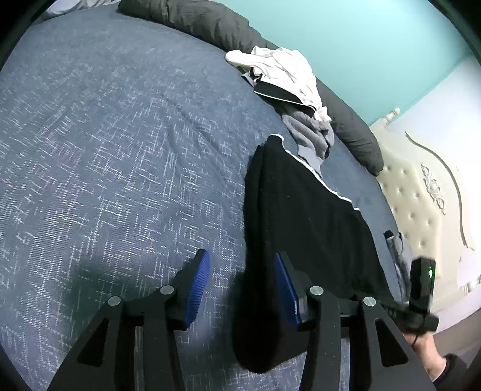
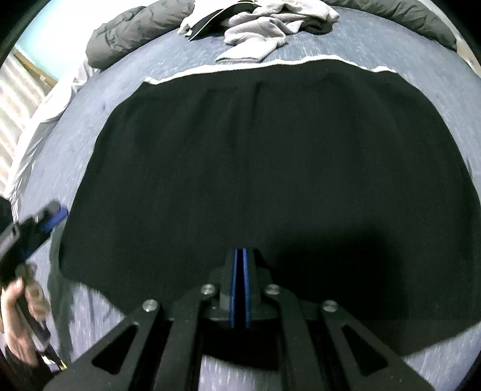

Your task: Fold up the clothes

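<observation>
The bedspread [image 1: 120, 150] is dark blue with a white crosshatch fleck; on it the garment [image 2: 255, 180] is black, edged white; beyond that garment lie grey and white clothes [image 1: 288, 90]; wall [image 1: 375, 45] turquoise; gripper pads [image 1: 198, 288] blue.

Even indoor light, heavy fisheye bending with dark corners, motion blur smearing the right wrist view's lower left

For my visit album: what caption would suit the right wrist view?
Closed right gripper over a black garment spread on a blue bedspread, unfolded clothes heaped beyond.
</observation>
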Demonstrator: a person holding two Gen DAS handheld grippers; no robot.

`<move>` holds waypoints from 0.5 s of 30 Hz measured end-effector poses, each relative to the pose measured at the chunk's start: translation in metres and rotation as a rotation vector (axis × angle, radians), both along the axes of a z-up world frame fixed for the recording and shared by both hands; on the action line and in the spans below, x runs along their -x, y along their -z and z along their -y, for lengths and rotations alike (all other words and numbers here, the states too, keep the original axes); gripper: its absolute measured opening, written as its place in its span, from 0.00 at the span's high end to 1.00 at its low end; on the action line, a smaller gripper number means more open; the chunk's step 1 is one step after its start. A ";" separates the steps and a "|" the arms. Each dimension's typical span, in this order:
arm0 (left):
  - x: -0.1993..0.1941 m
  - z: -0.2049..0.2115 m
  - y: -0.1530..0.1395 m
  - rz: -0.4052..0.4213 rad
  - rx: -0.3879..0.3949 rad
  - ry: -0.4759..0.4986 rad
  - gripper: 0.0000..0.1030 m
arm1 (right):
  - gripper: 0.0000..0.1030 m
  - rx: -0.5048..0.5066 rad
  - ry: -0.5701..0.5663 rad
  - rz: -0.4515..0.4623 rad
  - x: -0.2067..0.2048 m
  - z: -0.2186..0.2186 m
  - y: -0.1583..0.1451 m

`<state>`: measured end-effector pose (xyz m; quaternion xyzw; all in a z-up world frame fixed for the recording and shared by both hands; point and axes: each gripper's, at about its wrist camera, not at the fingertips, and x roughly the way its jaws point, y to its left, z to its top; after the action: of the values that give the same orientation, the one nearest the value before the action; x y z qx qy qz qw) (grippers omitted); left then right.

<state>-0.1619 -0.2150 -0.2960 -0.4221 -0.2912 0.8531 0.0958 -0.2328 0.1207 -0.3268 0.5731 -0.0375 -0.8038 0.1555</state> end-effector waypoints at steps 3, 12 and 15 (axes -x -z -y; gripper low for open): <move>-0.006 0.001 -0.006 -0.008 -0.004 -0.003 0.51 | 0.98 0.007 0.001 -0.012 -0.020 -0.006 -0.005; -0.029 -0.009 -0.014 0.007 -0.027 0.009 0.42 | 0.97 0.019 -0.027 -0.009 -0.054 -0.018 -0.010; -0.038 -0.015 -0.014 0.021 -0.027 0.017 0.38 | 0.97 0.032 -0.028 -0.001 -0.061 -0.021 -0.013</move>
<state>-0.1241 -0.2005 -0.2823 -0.4322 -0.3001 0.8438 0.1055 -0.1714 0.1420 -0.3136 0.5707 -0.0425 -0.8010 0.1758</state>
